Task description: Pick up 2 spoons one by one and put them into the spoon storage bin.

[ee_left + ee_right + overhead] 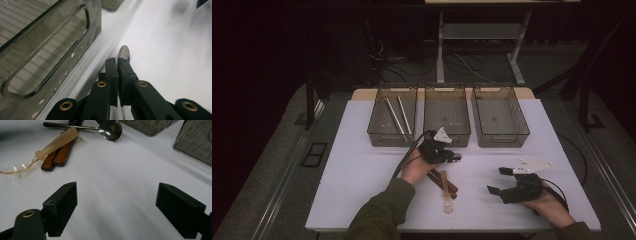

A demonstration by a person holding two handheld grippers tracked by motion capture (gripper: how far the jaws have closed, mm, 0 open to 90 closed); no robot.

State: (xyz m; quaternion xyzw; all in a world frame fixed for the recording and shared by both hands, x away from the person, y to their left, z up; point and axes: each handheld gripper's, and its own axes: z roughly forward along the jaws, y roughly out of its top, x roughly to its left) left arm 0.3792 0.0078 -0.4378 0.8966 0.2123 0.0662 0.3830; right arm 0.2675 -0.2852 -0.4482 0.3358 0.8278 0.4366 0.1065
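Nearest the person, the right gripper [498,181] rests on the white table [362,170], its matte black jaws standing wide apart with only bare tabletop between them. Just left of it lies a translucent plastic spoon [447,197], amber-tinted, with a frosted handle and a clear glossy bowl. It lies across a pair of dark brown wooden sticks [443,181], smooth and square-ended; their far ends are hidden behind the left hand.

A little farther on, the left gripper [117,60] has its jaws pressed together on a polished metal spoon [124,53]. In the left gripper view the rounded steel bowl pokes out just past the pad tips, lying on the table close to a bin's wall; the handle is mostly hidden between the jaws. From the right gripper view the same spoon shows shiny and slim, its handle running behind the plastic one.

Beyond, three smoky see-through plastic bins stand in a row, with ribbed floors and cut-out handles. The left bin [374,131] holds two long pale rods [397,115]; their material is hard to make out.
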